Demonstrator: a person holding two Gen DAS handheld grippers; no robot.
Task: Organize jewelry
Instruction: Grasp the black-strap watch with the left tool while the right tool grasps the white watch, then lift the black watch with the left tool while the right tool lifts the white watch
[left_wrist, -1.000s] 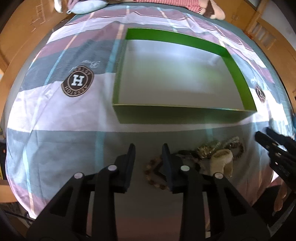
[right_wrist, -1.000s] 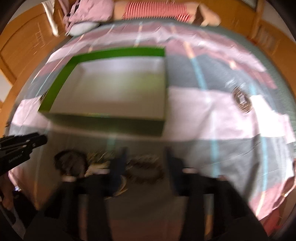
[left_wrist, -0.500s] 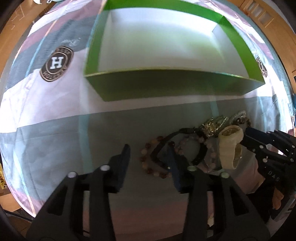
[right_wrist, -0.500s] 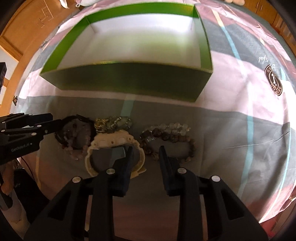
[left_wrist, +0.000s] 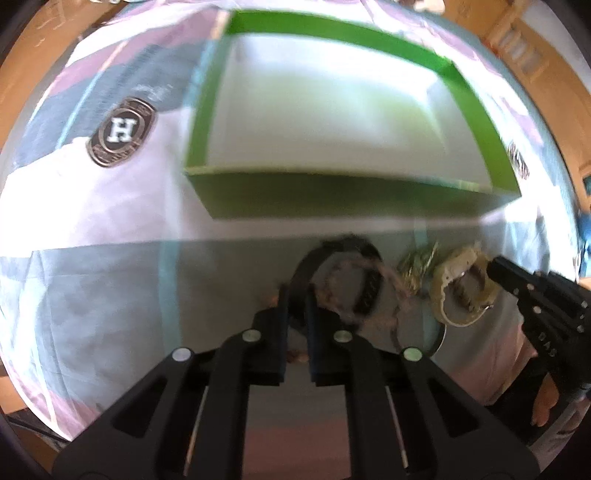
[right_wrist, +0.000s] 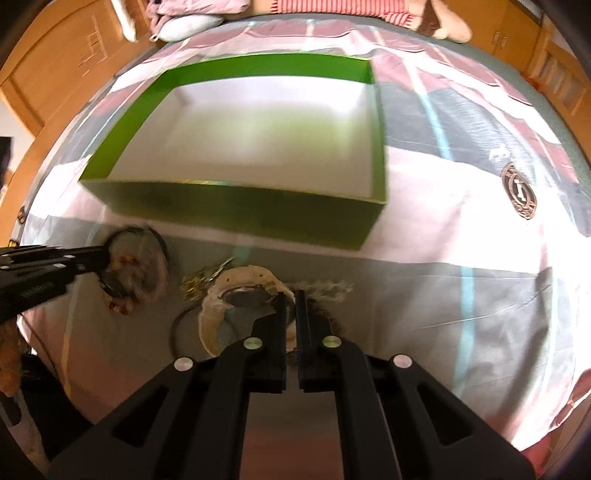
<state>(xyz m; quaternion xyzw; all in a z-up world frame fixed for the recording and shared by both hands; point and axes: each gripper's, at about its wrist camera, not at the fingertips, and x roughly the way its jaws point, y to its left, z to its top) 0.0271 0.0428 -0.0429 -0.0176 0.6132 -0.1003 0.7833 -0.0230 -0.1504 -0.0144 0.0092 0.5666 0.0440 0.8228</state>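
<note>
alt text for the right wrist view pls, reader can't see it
The right tongs, nearly closed, pinch a cream watch lying on a striped bedspread, with an empty green box just beyond. At the left edge, the left tongs grip a dark bracelet; gold jewelry and a pale beaded bracelet lie beside the watch.

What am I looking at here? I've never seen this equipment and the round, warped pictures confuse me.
A person holds two handheld pincers; each carries a wide-angle camera looking along its fingers, hence the warping. One picture is from the left gripper, which is closed on a black bracelet. The other is from the right gripper, closed on a cream watch. Each also appears at the edge of the other's view. Everything lies on a striped bedsheet. Behind stands an empty green box; a gold piece lies between the two items.
</note>
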